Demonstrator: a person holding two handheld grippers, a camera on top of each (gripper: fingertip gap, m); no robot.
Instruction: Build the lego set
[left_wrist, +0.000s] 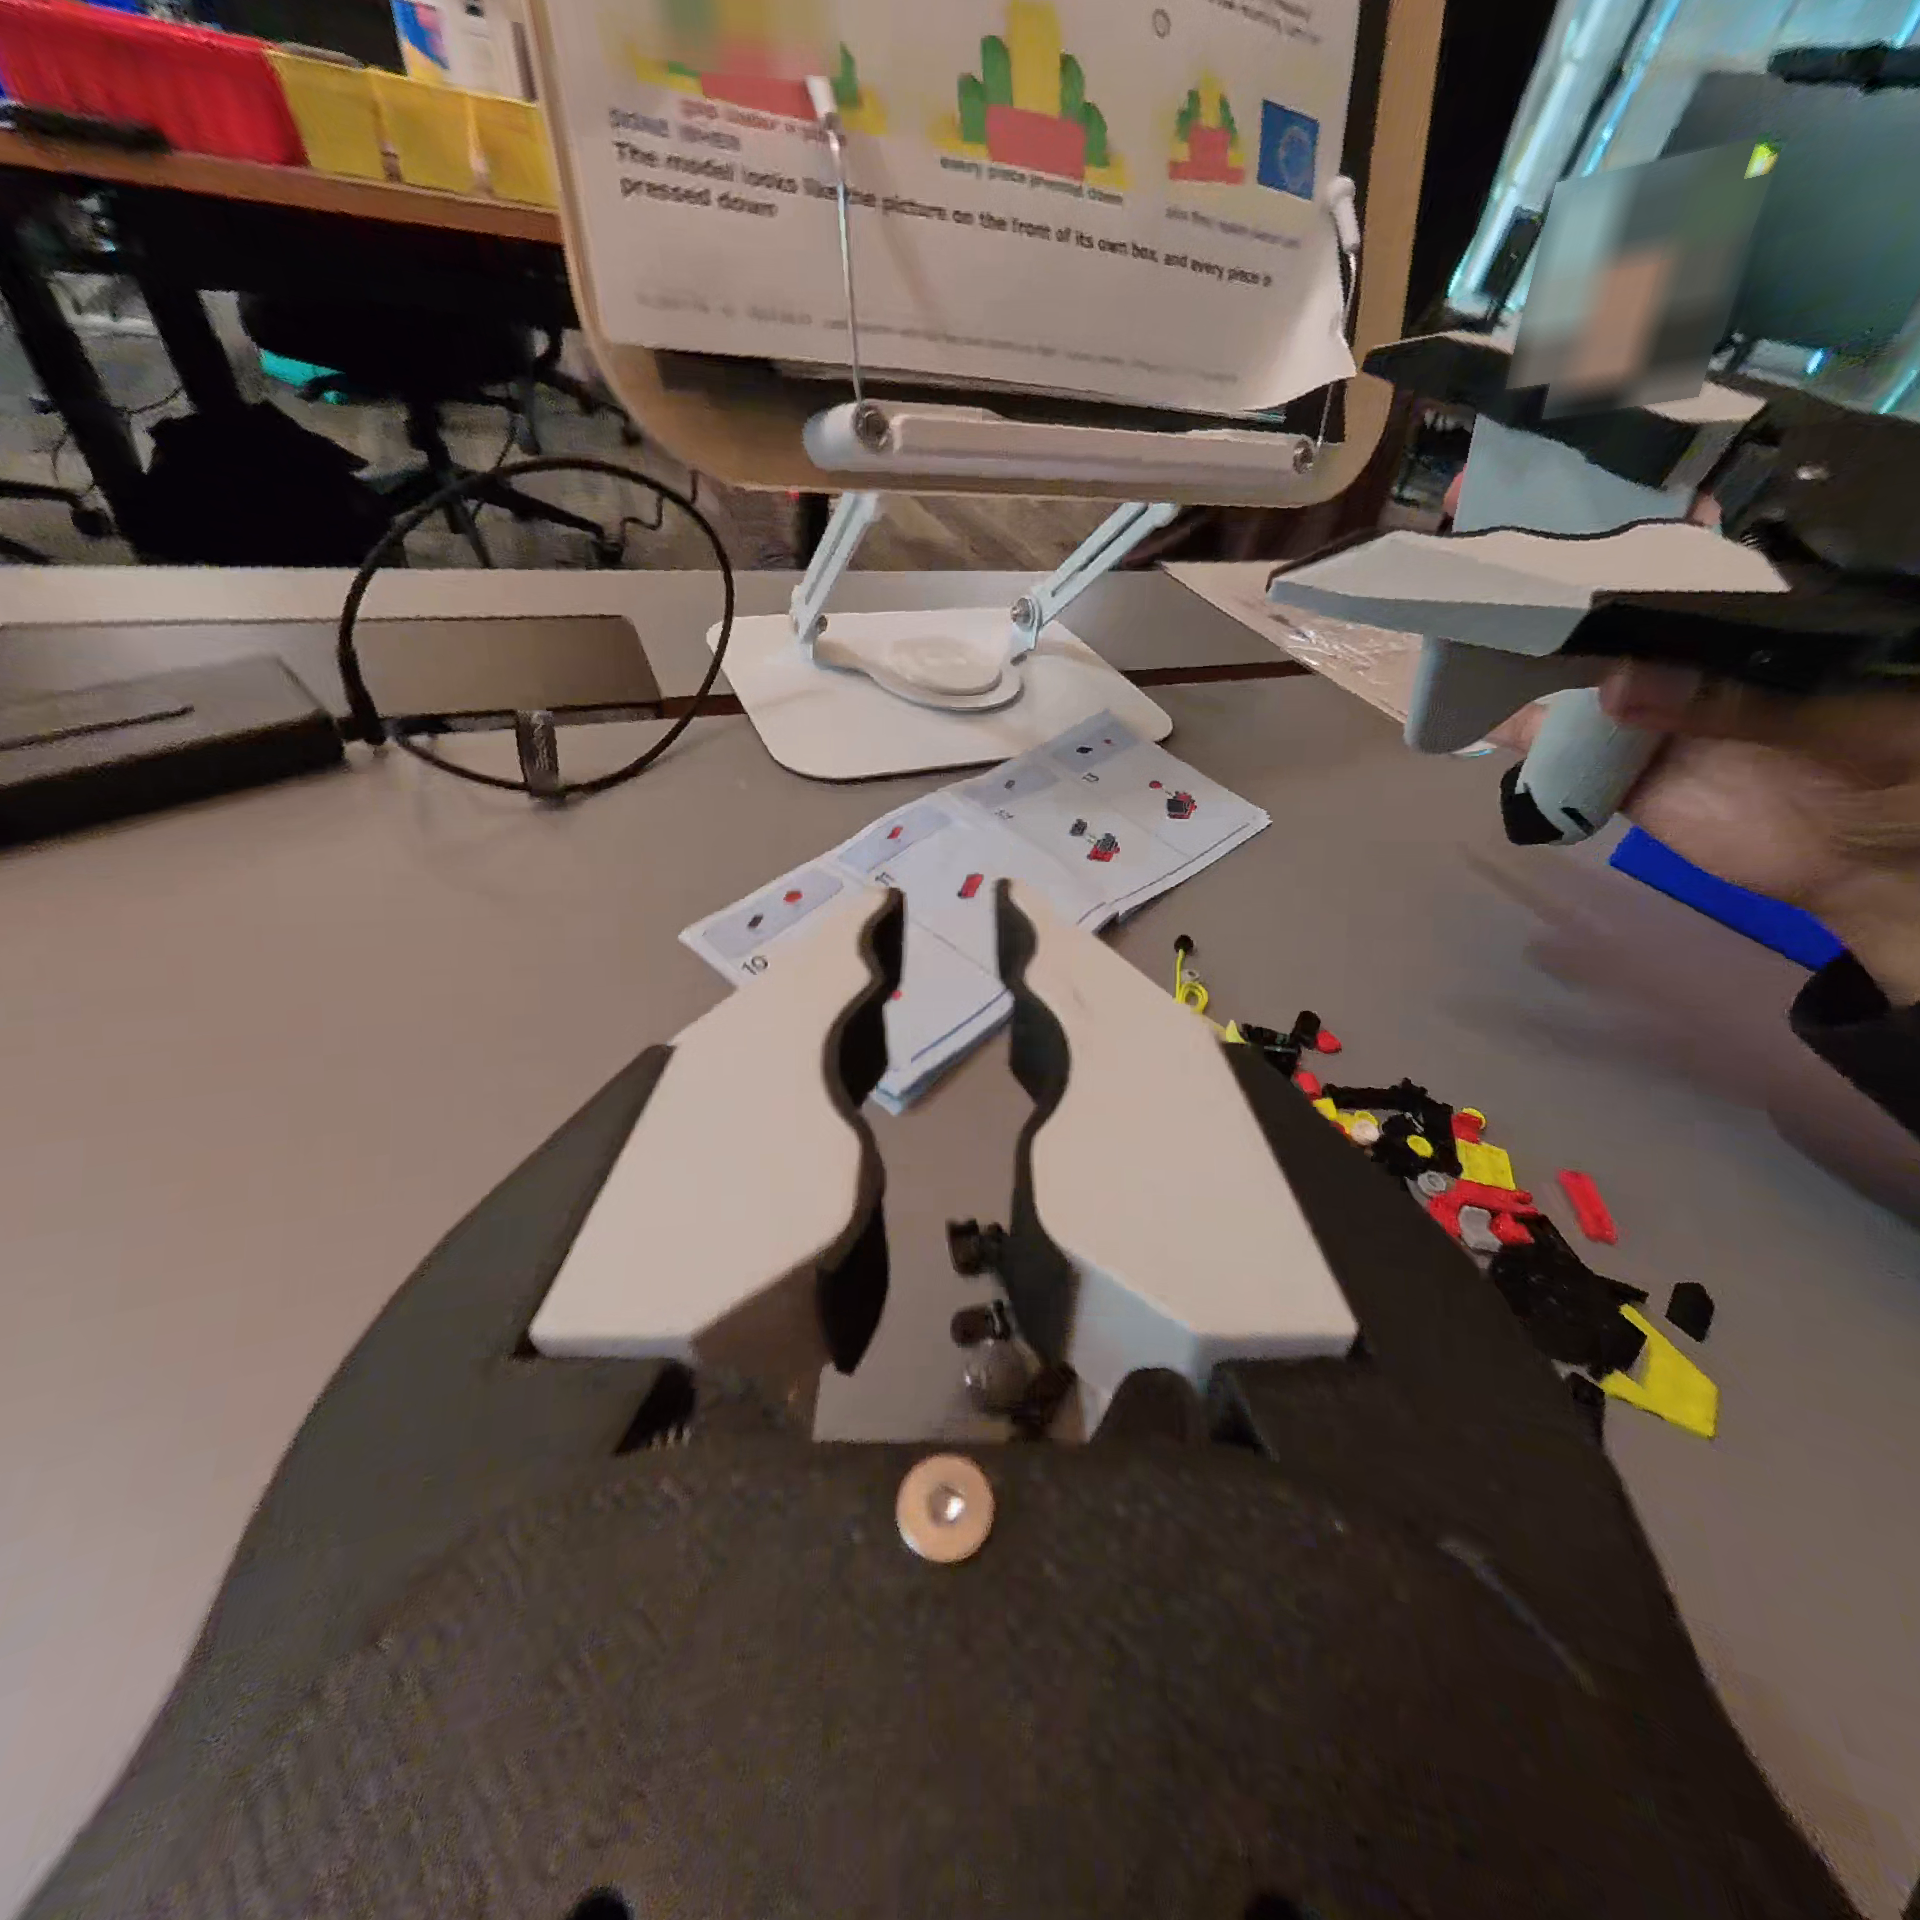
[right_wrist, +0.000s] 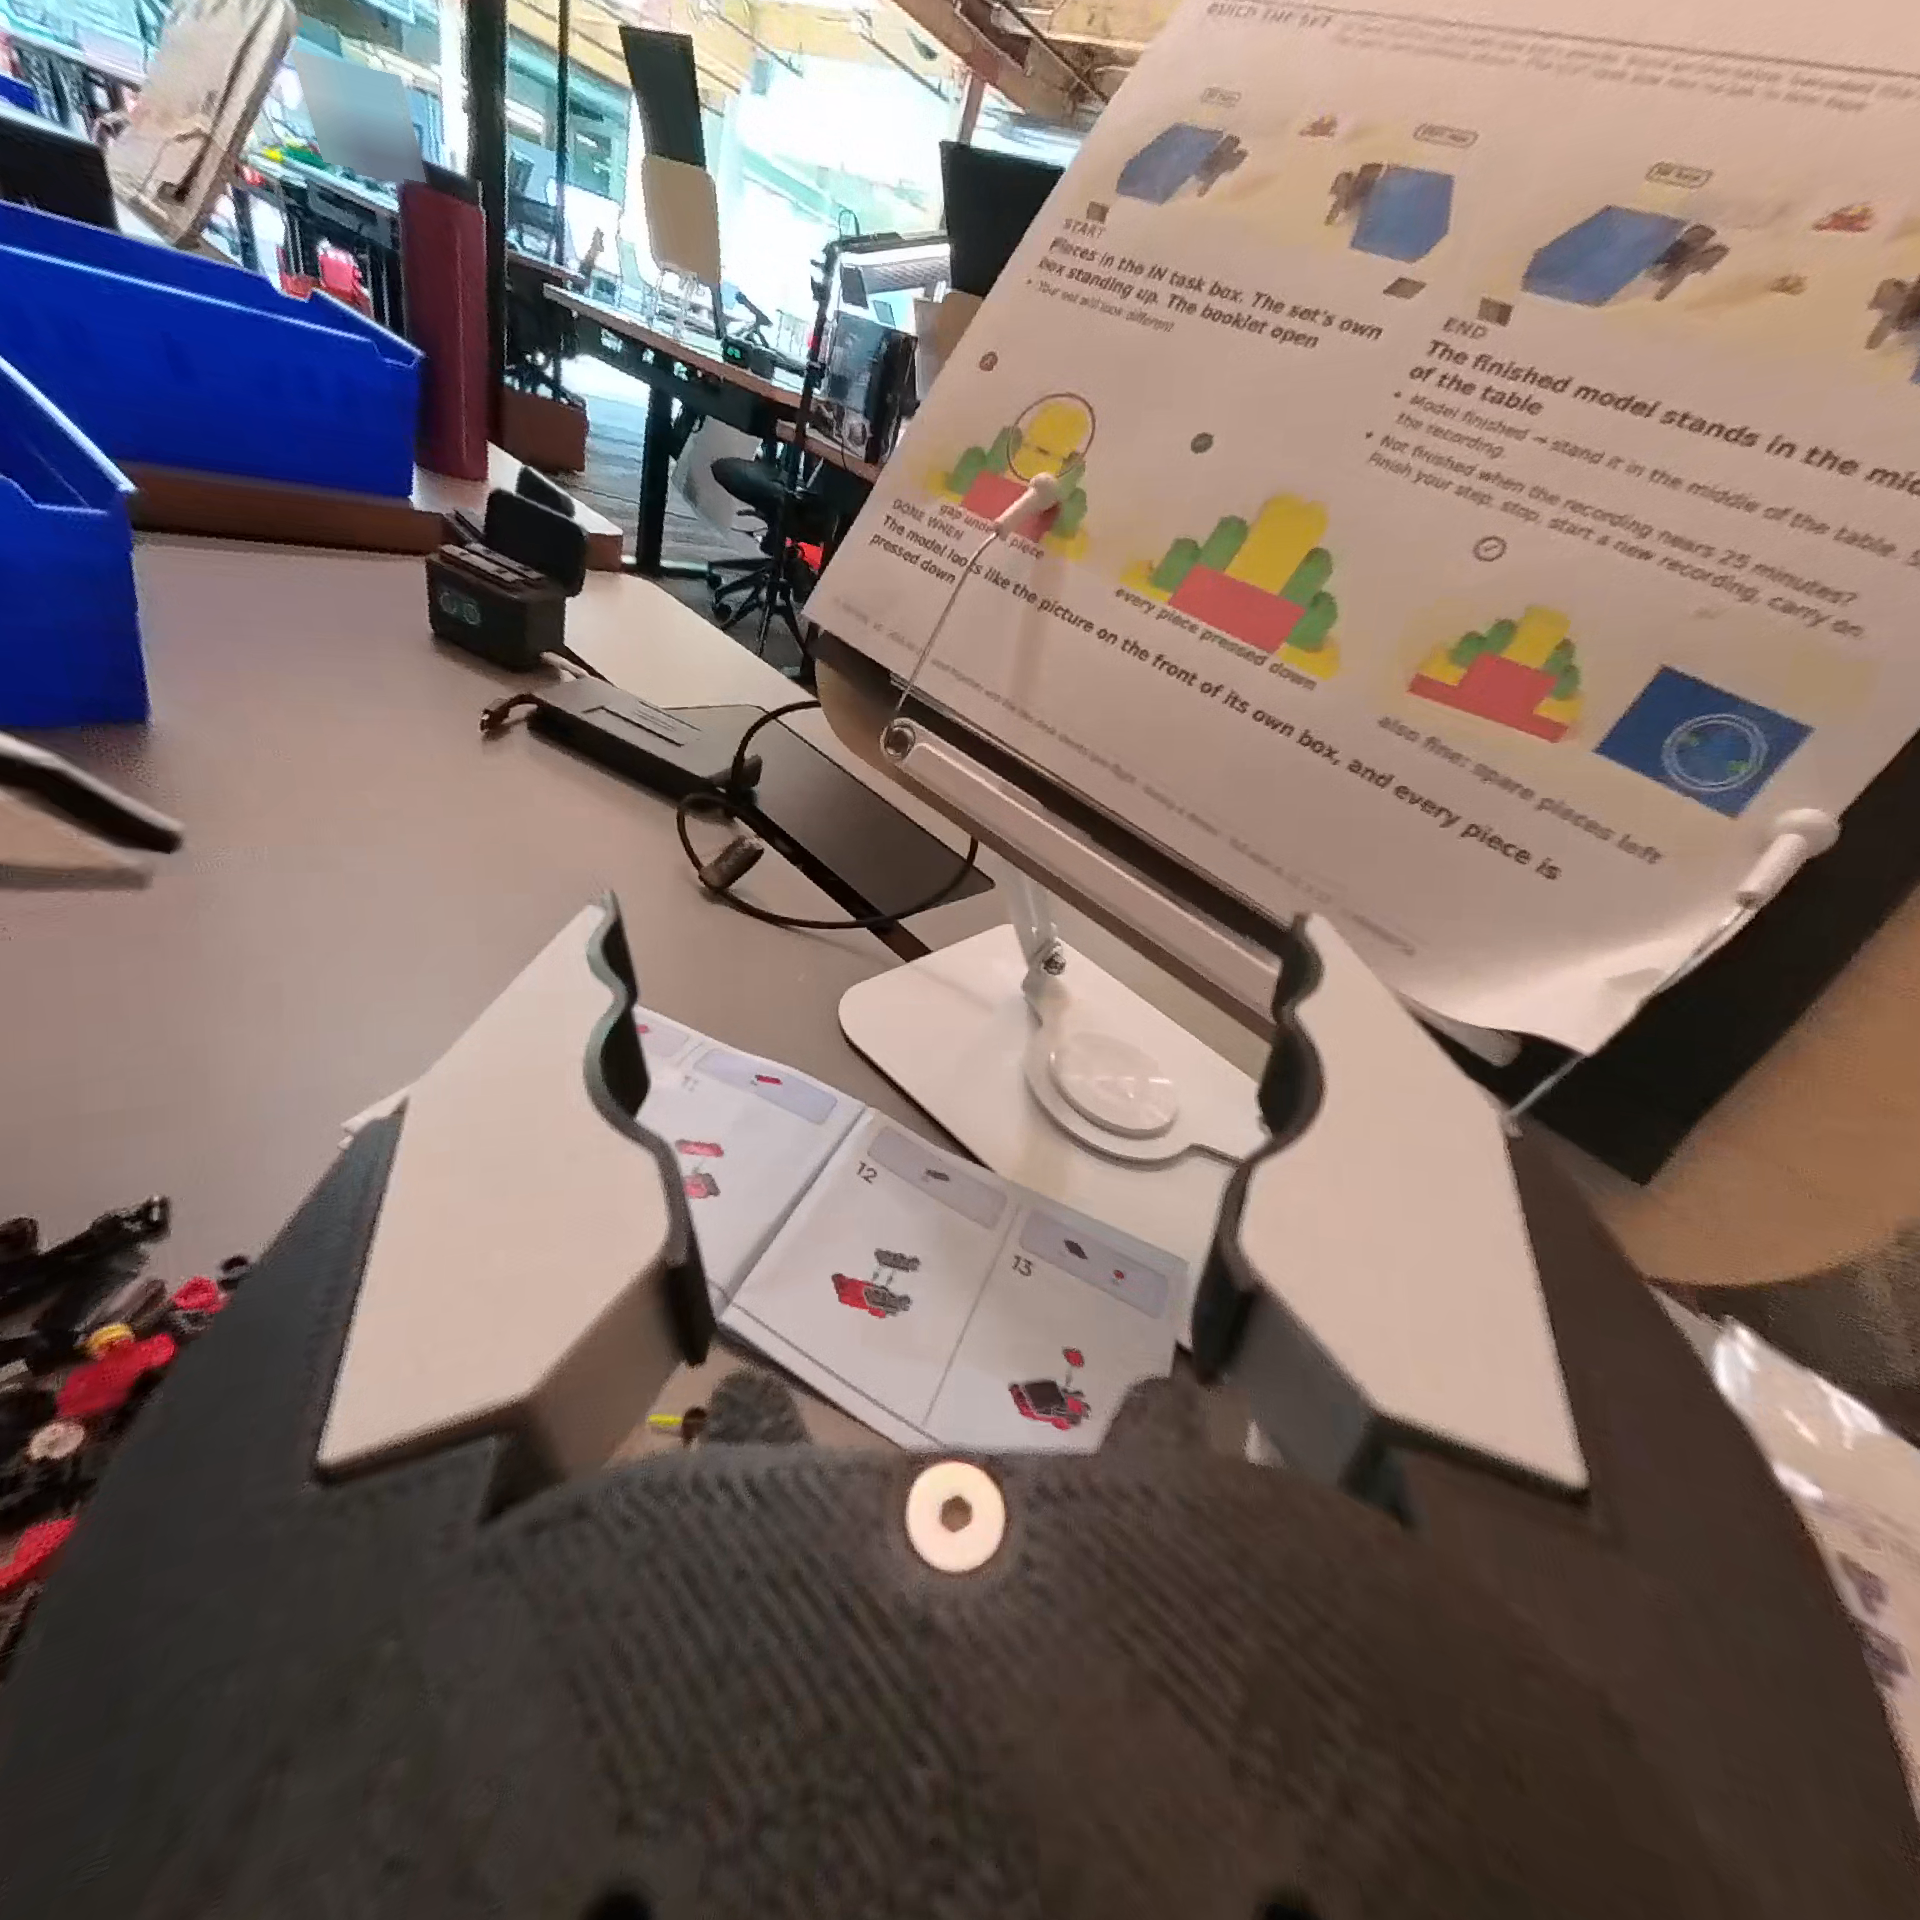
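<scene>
A pile of loose red, black and yellow lego pieces (left_wrist: 1455, 1184) lies on the grey table (left_wrist: 312, 1039), to the right of my left gripper (left_wrist: 948, 899). The pile also shows at the left edge of the right wrist view (right_wrist: 94, 1340). An open instruction booklet (left_wrist: 1101, 821) lies flat ahead. My left gripper hovers over the booklet's near corner, its fingertips a little apart with nothing between them. My right gripper (right_wrist: 951, 935) is wide open and empty above the booklet (right_wrist: 935, 1278). One of its fingers (left_wrist: 1455, 597) shows at the upper right of the left wrist view, held by a hand (left_wrist: 1766, 779).
A white stand (left_wrist: 935, 696) behind the booklet holds a board with a printed sheet (left_wrist: 987, 208). A looped black cable (left_wrist: 540, 623) and a flat black device (left_wrist: 156, 727) lie at the back left. Blue bins (right_wrist: 208, 353) stand far left. A blue strip (left_wrist: 1714, 899) lies under the hand. Between my left fingertips and the flat black device (left_wrist: 156, 727) there is roughly 30 centimeters. It is also in sight in the right wrist view (right_wrist: 661, 743).
</scene>
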